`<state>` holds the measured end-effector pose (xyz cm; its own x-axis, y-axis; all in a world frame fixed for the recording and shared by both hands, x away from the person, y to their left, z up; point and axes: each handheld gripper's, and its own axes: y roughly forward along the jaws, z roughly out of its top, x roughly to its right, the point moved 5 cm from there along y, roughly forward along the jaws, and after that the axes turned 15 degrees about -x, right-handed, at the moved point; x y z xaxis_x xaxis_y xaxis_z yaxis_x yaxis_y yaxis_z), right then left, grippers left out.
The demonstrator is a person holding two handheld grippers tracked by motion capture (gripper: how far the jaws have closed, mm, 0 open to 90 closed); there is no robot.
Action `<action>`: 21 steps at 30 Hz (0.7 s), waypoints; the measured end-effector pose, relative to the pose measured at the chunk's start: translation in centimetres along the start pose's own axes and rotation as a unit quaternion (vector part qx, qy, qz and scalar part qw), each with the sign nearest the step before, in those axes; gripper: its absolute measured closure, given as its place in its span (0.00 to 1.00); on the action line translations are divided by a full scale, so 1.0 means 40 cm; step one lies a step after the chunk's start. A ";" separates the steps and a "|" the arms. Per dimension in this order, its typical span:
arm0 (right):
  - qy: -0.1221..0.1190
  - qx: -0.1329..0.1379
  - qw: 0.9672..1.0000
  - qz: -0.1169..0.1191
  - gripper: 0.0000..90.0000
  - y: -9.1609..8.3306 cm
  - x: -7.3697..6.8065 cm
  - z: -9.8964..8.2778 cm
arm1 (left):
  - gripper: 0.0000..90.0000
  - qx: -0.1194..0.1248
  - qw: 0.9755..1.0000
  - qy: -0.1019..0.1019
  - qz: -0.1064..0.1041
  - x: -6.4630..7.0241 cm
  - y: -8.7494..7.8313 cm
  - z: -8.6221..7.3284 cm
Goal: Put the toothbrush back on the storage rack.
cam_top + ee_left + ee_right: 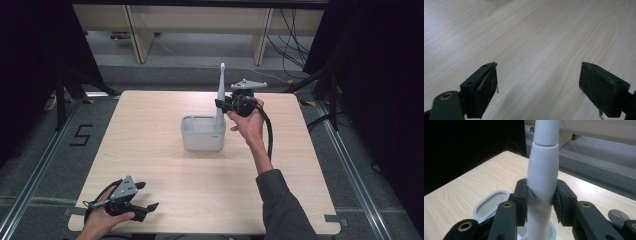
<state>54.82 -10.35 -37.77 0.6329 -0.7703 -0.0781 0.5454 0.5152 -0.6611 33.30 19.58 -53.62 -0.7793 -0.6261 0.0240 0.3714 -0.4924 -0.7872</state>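
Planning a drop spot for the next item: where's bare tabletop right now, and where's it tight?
Bare: the table left of the grey holder, and the near stretch between the left gripper and the right sleeve. Also the far-left corner. Tight: around the holder's right side, where the right gripper clamps the upright white toothbrush.

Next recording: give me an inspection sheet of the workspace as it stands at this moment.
Surface: light wooden table, bare around the holder.
Job's things: white electric toothbrush, upright, lower end in the grey holder at mid-table.
Clutter: nothing seen.
Grippers: right gripper clamped on the toothbrush handle; left gripper open, nothing between its jaws, near the table's front left edge.
Cables: black cable trailing from the right gripper; loose cables on the floor beyond the table.
Surroundings: black curtains at both sides, wooden furniture legs behind, a "5" marked on the floor.
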 end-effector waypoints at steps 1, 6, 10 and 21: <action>0.002 -0.002 1.000 -0.001 0.74 0.001 0.001 -0.001 | 0.17 0.003 1.000 -0.002 -0.001 0.001 0.001 0.000; 0.000 -0.006 1.000 0.002 0.74 0.013 0.002 -0.004 | 0.17 0.004 1.000 -0.003 0.000 0.002 0.002 0.001; 0.000 -0.014 1.000 -0.002 0.74 0.025 0.001 -0.010 | 0.17 0.000 1.000 0.001 -0.001 0.002 -0.001 0.001; 0.001 -0.032 0.999 -0.013 0.74 0.050 0.005 -0.039 | 0.17 0.000 1.000 0.002 -0.001 0.002 0.000 0.001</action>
<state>55.17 -10.05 -40.28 0.6178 -0.7839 -0.0624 0.5248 0.4701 -0.7097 33.27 19.52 -53.59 -0.7825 -0.6222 0.0231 0.3695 -0.4940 -0.7871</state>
